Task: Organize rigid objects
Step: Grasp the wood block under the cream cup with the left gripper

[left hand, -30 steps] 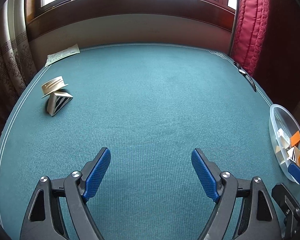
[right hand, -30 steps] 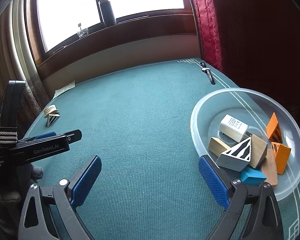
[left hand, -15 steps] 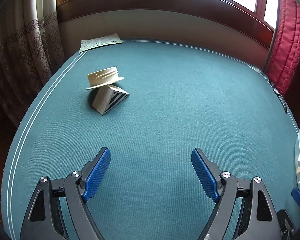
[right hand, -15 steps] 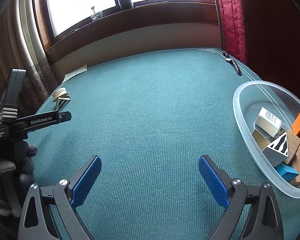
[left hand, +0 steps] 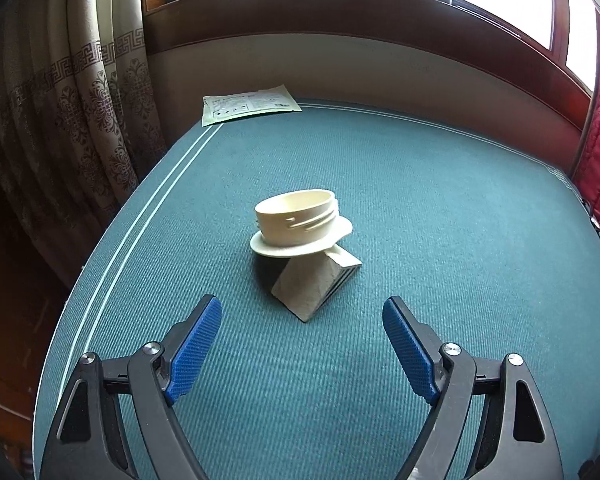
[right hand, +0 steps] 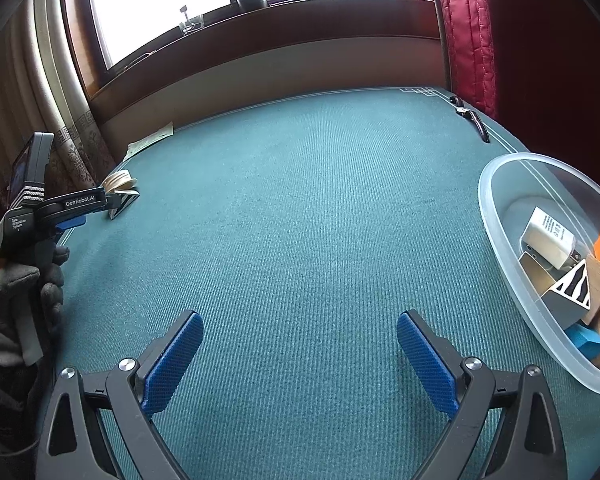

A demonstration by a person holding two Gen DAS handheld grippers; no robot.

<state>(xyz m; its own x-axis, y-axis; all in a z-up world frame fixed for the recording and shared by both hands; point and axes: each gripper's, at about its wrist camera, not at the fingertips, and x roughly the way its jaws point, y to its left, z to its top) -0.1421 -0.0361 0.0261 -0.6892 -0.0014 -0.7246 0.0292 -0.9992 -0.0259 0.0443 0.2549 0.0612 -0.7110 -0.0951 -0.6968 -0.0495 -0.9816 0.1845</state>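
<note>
A cream threaded ring with a flange (left hand: pixel 300 226) rests tilted on a grey striped wedge block (left hand: pixel 314 284) on the green tablecloth. My left gripper (left hand: pixel 302 332) is open and empty, just short of the wedge, jaws wide on either side of it. In the right wrist view the same pair, ring (right hand: pixel 118 180) and wedge (right hand: pixel 126 202), lies at the far left, with the left gripper (right hand: pixel 74 210) by it. My right gripper (right hand: pixel 300 344) is open and empty over bare cloth. A clear bowl (right hand: pixel 496 216) at right holds several blocks and a white charger (right hand: pixel 548 236).
A printed paper sheet (left hand: pixel 250 104) lies at the table's far left corner. A dark strap-like object (right hand: pixel 474 118) lies near the far right edge by the red curtain (right hand: pixel 466 32). The table edge and patterned curtain (left hand: pixel 60 128) are close on the left.
My left gripper has swung left and moved up to the ring and wedge, which now sit close in front of it. My right gripper has drifted left, away from the bowl.
</note>
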